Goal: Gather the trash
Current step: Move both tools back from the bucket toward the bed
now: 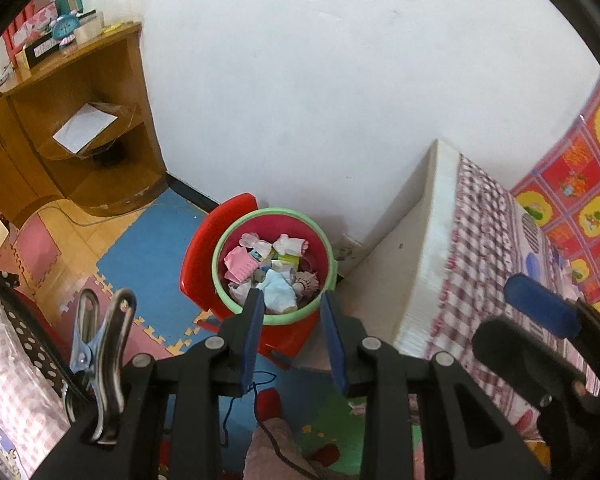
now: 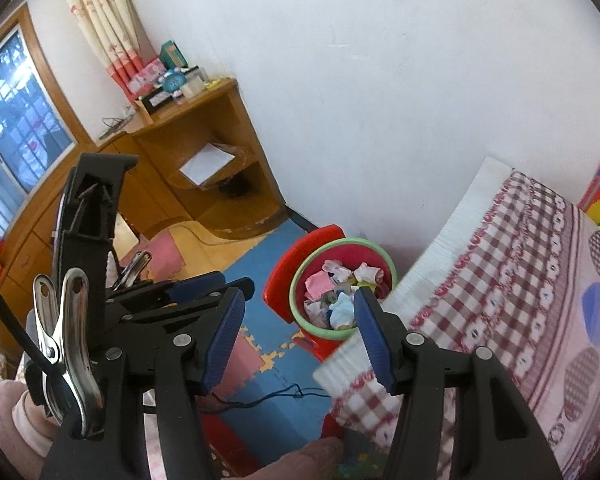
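Note:
A red bin with a green rim (image 1: pixel 220 248) (image 2: pixel 340 245) stands on a red plastic stool (image 1: pixel 198 256) (image 2: pixel 296 252) against the white wall. It is filled with crumpled paper and wrappers (image 1: pixel 276 276) (image 2: pixel 332 296) in pink, white and pale blue. My left gripper (image 1: pixel 292 300) hangs above and short of the bin, open, with nothing between its blue pads. My right gripper (image 2: pixel 298 298) is also open and empty, raised beside the bed's corner. The left gripper's fingers (image 2: pixel 198 285) show to its left.
A bed with a red-checked sheet (image 1: pixel 480 240) (image 2: pixel 520 280) stands right of the bin. A wooden shelf unit (image 1: pixel 80 120) (image 2: pixel 204 152) fills the left corner. Foam puzzle mats (image 1: pixel 148 240) (image 2: pixel 252 272) cover the floor, with a dark thread (image 2: pixel 268 396) lying on them.

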### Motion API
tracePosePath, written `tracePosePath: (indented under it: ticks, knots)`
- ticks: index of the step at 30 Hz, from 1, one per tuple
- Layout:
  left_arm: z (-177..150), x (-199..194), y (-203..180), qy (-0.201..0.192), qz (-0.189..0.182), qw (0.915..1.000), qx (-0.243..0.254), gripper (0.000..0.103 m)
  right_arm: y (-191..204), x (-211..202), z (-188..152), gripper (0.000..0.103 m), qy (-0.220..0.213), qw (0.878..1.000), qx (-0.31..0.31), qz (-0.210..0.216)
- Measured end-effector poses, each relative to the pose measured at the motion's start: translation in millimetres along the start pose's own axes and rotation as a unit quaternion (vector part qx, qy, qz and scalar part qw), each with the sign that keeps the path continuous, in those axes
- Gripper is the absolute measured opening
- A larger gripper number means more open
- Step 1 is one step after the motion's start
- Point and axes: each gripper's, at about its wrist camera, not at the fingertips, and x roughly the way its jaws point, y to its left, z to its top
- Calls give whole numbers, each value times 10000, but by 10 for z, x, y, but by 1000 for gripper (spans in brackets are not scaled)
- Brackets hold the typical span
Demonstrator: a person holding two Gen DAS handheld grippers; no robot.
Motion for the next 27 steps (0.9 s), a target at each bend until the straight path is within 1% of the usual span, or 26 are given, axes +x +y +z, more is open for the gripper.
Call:
tracePosePath:
  ticks: [7, 12, 17, 22, 27]
  knots:
    - [-145, -265, -337, -97, -60, 9996, 267, 30, -126, -526, -222, 58, -235, 9996, 131, -27]
    - [-263, -405, -623, -112, -250, 9988, 417, 30, -280, -858, -393, 58, -383, 9987, 291, -148]
    - [-386, -517, -989, -146, -398, 9968, 671, 30, -478, -1177, -597, 58, -507, 9972, 446, -330]
    - [-502, -604, -1392, -137, -594, 9939, 914, 30, -774, -1477, -807, 58, -639, 9940, 702, -546]
    - [-609, -661, -1830, -127, -788, 9895, 1206, 30, -1042, -1743, -967, 58, -738, 9895, 964, -782]
